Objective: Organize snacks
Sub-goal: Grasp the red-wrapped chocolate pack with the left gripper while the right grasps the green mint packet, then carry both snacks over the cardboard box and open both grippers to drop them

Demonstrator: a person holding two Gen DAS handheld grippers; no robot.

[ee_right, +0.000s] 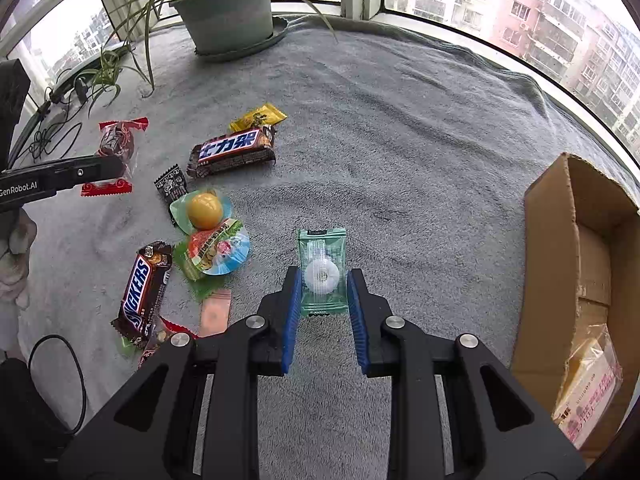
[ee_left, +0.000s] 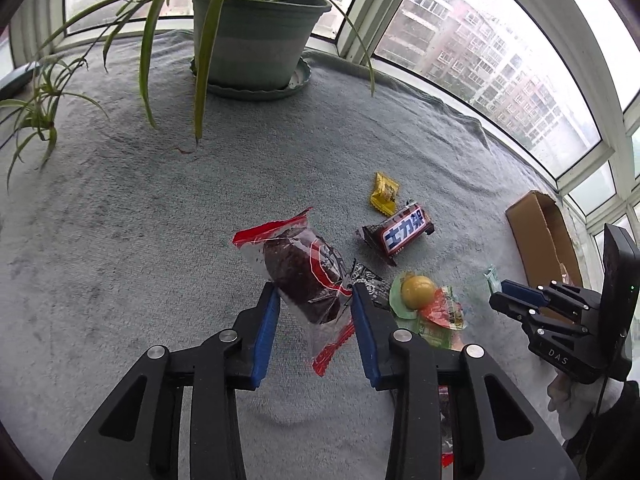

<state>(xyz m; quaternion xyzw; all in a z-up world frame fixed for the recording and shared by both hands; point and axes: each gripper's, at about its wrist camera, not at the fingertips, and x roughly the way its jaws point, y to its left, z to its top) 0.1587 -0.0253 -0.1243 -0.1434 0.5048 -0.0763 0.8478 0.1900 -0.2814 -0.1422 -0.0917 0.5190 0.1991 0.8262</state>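
Observation:
My left gripper (ee_left: 314, 292) is shut on a clear red-ended packet with a dark brown cake (ee_left: 304, 276) and holds it above the grey cloth; the packet also shows in the right wrist view (ee_right: 118, 144). My right gripper (ee_right: 322, 280) has a green-clear packet with a white round candy (ee_right: 322, 274) between its blue pads, which stand at the packet's edges, low over the cloth. Loose snacks lie on the cloth: a brown Snickers bar with Chinese letters (ee_right: 234, 152), a yellow candy (ee_right: 259, 117), a small black packet (ee_right: 173, 184), a yellow jelly cup (ee_right: 204, 210), a second jelly cup (ee_right: 218, 248), and an English Snickers bar (ee_right: 142, 290).
An open cardboard box (ee_right: 576, 264) lies at the right with a pink-printed packet (ee_right: 588, 384) inside. A potted spider plant (ee_right: 228, 12) stands at the back by the windows. Black cables (ee_right: 52, 128) lie at the far left.

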